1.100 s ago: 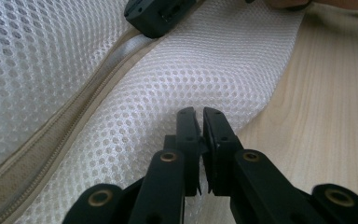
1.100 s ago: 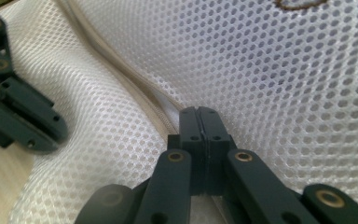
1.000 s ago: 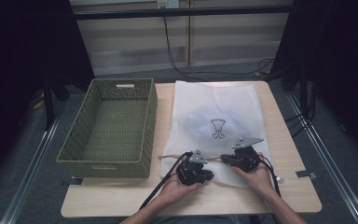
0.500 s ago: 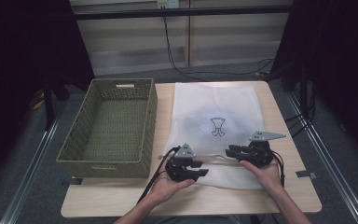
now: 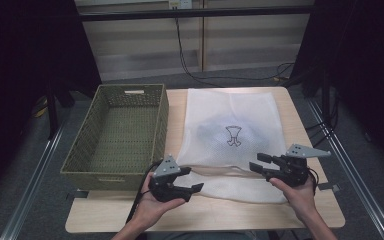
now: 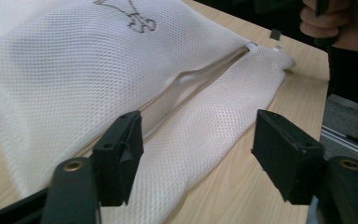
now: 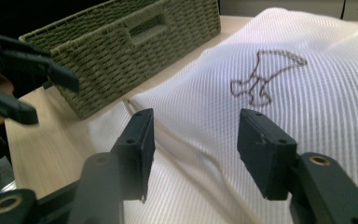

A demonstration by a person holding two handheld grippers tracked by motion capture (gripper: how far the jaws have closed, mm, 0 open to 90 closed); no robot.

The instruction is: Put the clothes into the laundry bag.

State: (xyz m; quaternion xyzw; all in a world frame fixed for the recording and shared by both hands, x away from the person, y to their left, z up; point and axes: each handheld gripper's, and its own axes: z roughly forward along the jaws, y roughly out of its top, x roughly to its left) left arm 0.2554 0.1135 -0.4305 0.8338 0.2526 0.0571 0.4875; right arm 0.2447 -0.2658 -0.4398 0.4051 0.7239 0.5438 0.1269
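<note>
Letting go seems to be the news: both sets of jaws have just been opening, and nothing sits between them now. A second ago the left gripper (image 5: pixel 192 181) and right gripper (image 5: pixel 260 165) were nearly together over the near middle of the white mesh bag (image 5: pixel 230 120); now they stand apart, at seven and five o'clock of its printed emblem (image 5: pixel 234 135). That bag lies flat on the table (image 5: pixel 300 125), its zip edge (image 6: pixel 200 81) nearest the person, the wicker basket (image 5: pixel 115 130) at its nine o'clock. Probably a smoothing step is finished
</note>
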